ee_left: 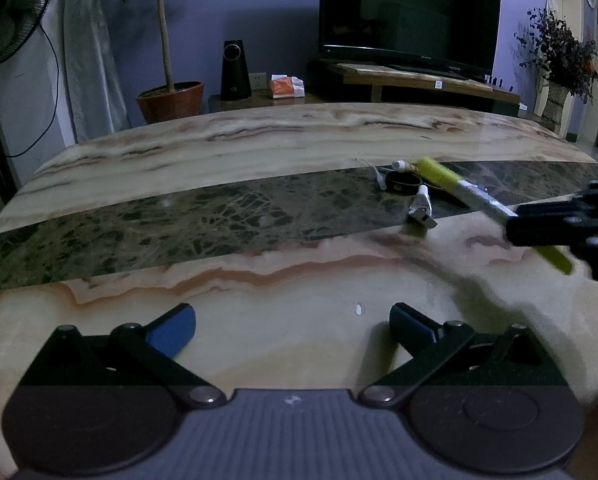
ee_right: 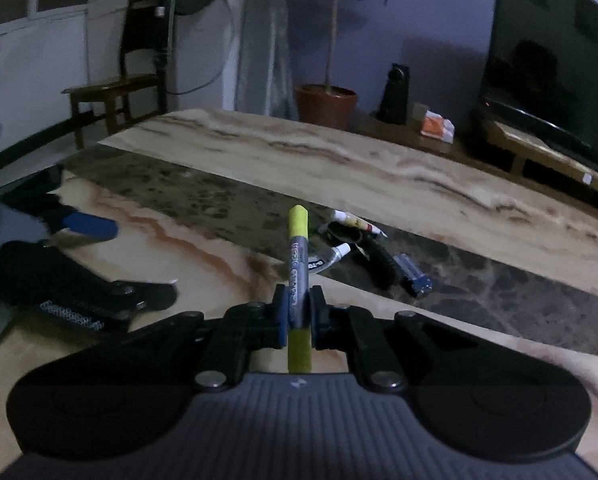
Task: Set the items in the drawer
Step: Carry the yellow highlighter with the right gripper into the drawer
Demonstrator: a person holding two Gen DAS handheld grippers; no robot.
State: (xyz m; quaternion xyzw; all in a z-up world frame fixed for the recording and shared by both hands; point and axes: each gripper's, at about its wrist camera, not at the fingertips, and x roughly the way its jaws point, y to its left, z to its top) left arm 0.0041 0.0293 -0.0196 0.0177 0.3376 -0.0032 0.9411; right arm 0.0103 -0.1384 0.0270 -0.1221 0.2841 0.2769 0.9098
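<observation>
One yellow marker (ee_right: 298,276) is pinched in the middle by the right claw (ee_right: 299,312), lifted above the desk (ee_right: 379,160), probably so it can be carried to the drawer. No drawer shows in either view. More small things wait on the dark stripe: a little white tube (ee_right: 341,252), a black ring (ee_left: 403,181) and a blue lighter (ee_right: 413,276). The left claw (ee_left: 293,326) hangs wide apart and holds nothing.

Dim purple-walled room (ee_left: 259,20), television (ee_left: 407,12), perhaps evening.
</observation>
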